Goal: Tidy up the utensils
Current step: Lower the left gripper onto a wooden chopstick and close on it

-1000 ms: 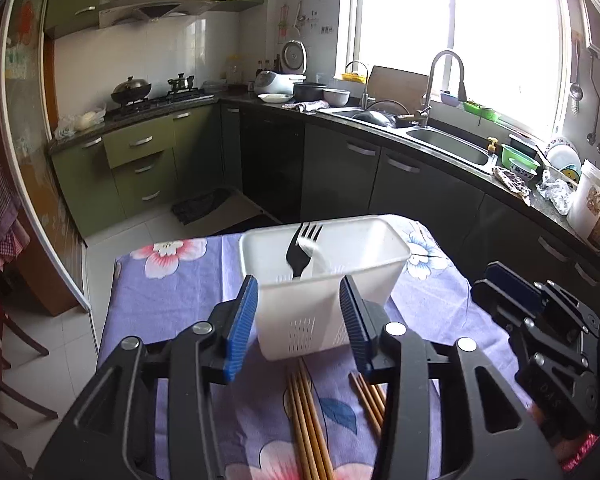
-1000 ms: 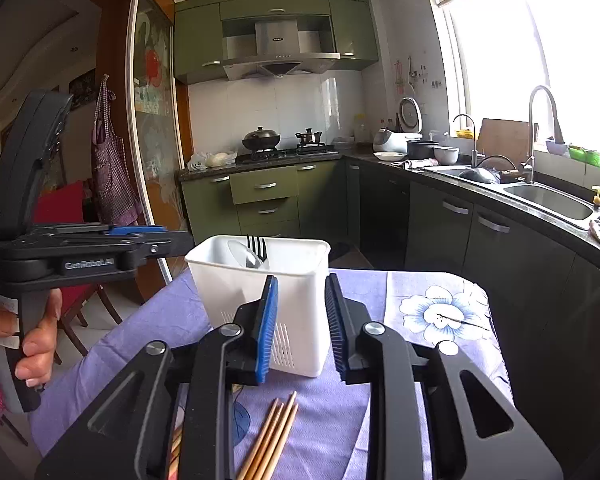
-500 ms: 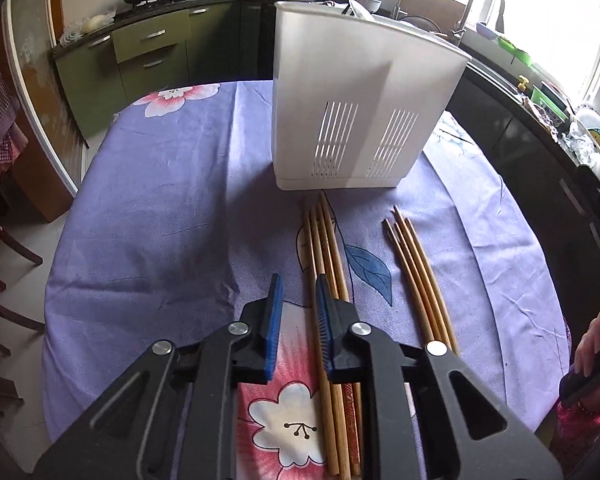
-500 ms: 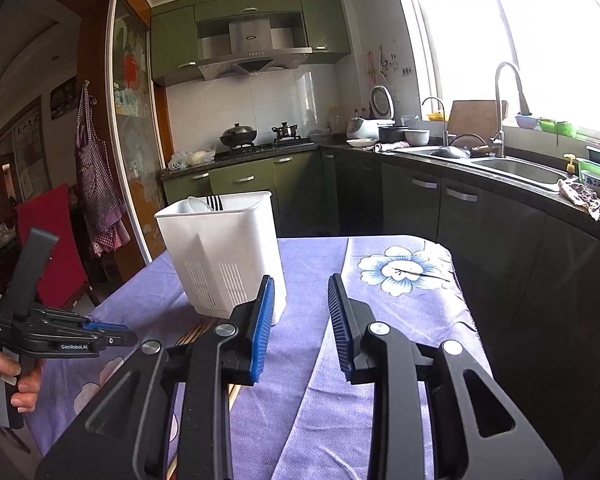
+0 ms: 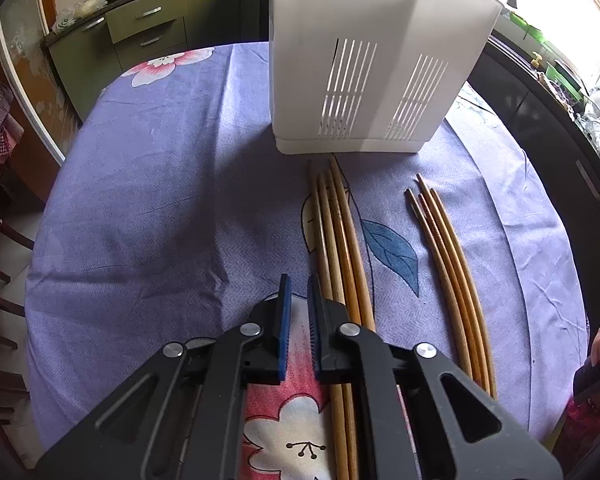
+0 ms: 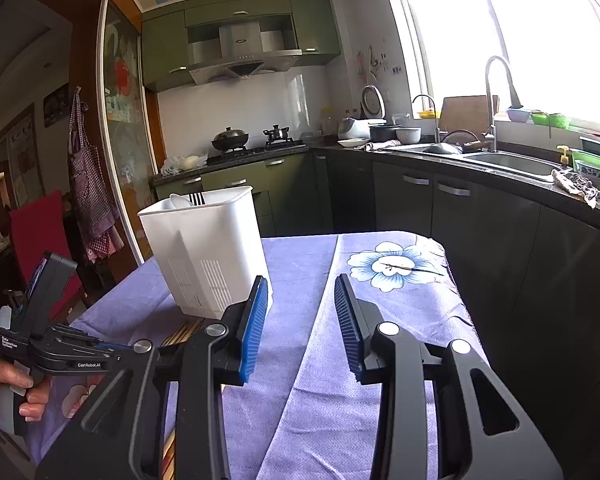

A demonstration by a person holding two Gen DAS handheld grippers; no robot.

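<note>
Two bundles of wooden chopsticks lie on the purple flowered tablecloth point(image 5: 160, 200) in front of the white slotted utensil holder point(image 5: 364, 60): a left bundle point(image 5: 340, 224) and a right bundle point(image 5: 444, 232). My left gripper point(image 5: 298, 280) points down at the cloth just left of the left bundle. Its jaws are closing to a narrow gap with only cloth between them, and the sticks pass under its right finger. My right gripper point(image 6: 300, 284) hovers open and empty to the right of the holder point(image 6: 208, 248), which holds a black fork point(image 6: 197, 199) and a white spoon point(image 6: 179, 200).
A hand point(image 6: 8, 380) holds the left gripper's handle at the table's near left. Dark kitchen cabinets and a sink counter point(image 6: 500, 160) run along the right beyond the table edge. A red chair point(image 6: 36, 224) stands to the left.
My left gripper came down from above the holder to the cloth beside the left chopstick bundle, tipping downward, and its jaws narrowed. My right gripper shifted right of the holder and its jaws widened.
</note>
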